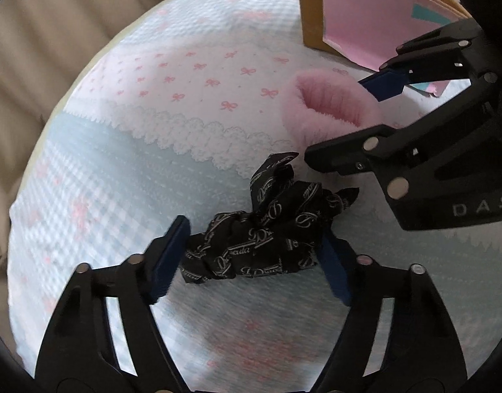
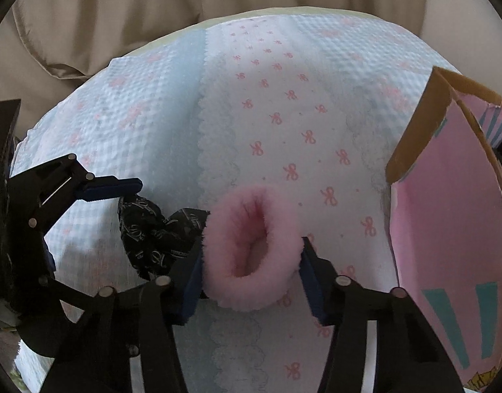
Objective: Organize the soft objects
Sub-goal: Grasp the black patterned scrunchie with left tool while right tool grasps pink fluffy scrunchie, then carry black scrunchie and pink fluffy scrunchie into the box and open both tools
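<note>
Left wrist view: the left tongs (image 1: 254, 249) stand partly closed around a black scrunchie (image 1: 267, 235) with white script print — both blue pads touch its ends, and it lies on a pale blue and white cloth with pink bows (image 1: 152, 104). Just beyond these tongs, the right tongs (image 2: 251, 262) pinch a fluffy pink scrunchie (image 2: 251, 249) between their pads, squeezing its ring into an oval. The two scrunchies lie just beside each other. To the right of the right tongs stands an open cardboard box (image 2: 447, 216) with a pink lining.
</note>
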Tool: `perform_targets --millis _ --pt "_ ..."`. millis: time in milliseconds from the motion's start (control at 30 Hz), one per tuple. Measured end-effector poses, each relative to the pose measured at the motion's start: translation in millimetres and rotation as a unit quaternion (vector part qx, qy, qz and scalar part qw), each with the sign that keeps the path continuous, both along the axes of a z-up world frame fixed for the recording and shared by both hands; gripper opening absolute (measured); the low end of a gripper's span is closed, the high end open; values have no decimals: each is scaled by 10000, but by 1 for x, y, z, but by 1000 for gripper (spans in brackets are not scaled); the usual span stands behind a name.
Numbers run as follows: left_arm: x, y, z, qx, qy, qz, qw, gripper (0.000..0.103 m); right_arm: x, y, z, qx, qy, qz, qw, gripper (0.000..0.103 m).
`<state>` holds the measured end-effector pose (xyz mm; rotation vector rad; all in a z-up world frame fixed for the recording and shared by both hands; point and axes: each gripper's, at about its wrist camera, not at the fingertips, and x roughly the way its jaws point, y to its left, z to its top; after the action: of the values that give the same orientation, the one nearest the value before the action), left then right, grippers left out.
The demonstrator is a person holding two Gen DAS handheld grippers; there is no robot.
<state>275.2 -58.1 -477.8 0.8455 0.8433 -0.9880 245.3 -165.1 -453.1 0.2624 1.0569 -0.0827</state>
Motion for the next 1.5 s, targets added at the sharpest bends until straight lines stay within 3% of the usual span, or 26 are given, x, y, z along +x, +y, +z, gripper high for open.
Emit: perform_targets --millis 300,667,833,1133,1267,1500 --pt "0 1 9 30 -202 146 9997 47 -7 -4 12 -3 -198 -143 9997 31" --pt "19 25 51 -397 -160 1048 9936 45 -17 -3 54 -90 -552 -109 9984 30" --pt "15 34 95 -573 -212 1365 9888 45 -33 -1 100 -148 -763 -83 9969 30" --pt "-37 51 212 -1013 -361 1887 9761 45 -79 -4 210 -266 -1116 -54 9934 30" --pt "-58 46 263 -1207 -430 2116 9689 45 -102 -14 249 -249 -1223 -44 9922 30" --pt "-93 18 322 -1479 -384 2613 9531 45 -144 -56 300 -164 -1331 -78 9909 30"
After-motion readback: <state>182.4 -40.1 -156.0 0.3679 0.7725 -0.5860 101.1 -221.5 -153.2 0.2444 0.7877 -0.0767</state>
